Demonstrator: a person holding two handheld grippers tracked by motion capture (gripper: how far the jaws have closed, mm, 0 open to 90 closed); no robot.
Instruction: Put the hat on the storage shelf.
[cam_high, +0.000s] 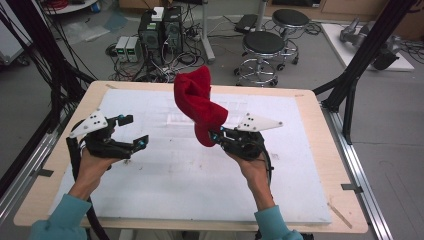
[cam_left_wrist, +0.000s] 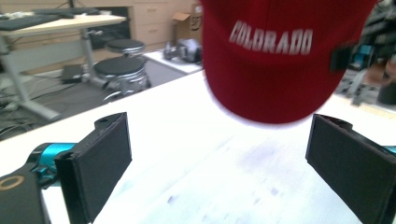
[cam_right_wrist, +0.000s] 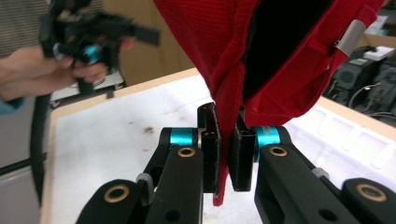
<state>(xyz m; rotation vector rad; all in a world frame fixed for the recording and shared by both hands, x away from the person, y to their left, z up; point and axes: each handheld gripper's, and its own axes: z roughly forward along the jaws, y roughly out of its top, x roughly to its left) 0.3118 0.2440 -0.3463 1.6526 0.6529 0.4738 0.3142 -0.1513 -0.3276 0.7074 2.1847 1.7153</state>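
One red fabric baseball cap (cam_high: 199, 104) with white "COLORADO" lettering hangs above the middle of one white foam board (cam_high: 165, 185) that covers a pale wooden table (cam_high: 320, 130). Two handheld grippers work over it, one in each hand.

The right gripper (cam_high: 218, 135) sits right of centre, raised off the board, with its grey three-cornered plate on top and its jaws pointing toward the left. In the right gripper view its two black jaws are clenched on a fold of the cap's red cloth (cam_right_wrist: 224, 79), the cloth pinched between the pads and a short tail of it showing below them. The cap rises from that grip, twisted and upright, with a metal strap buckle (cam_right_wrist: 349, 36) visible at its back opening.

The left gripper (cam_high: 134, 132) is held at the left side of the board, well apart from the cap, its jaws spread wide and holding nothing. In the left gripper view the cap's lettered front (cam_left_wrist: 271, 56) hangs ahead between the two open pads (cam_left_wrist: 100, 163), clear of both.

Both forearms come in from below in teal sleeves (cam_high: 62, 217).

Beyond the table stand two round black stools (cam_high: 263, 50), two computer towers (cam_high: 161, 31) amid tangled cables, and black frame struts (cam_high: 360, 60) at the right.
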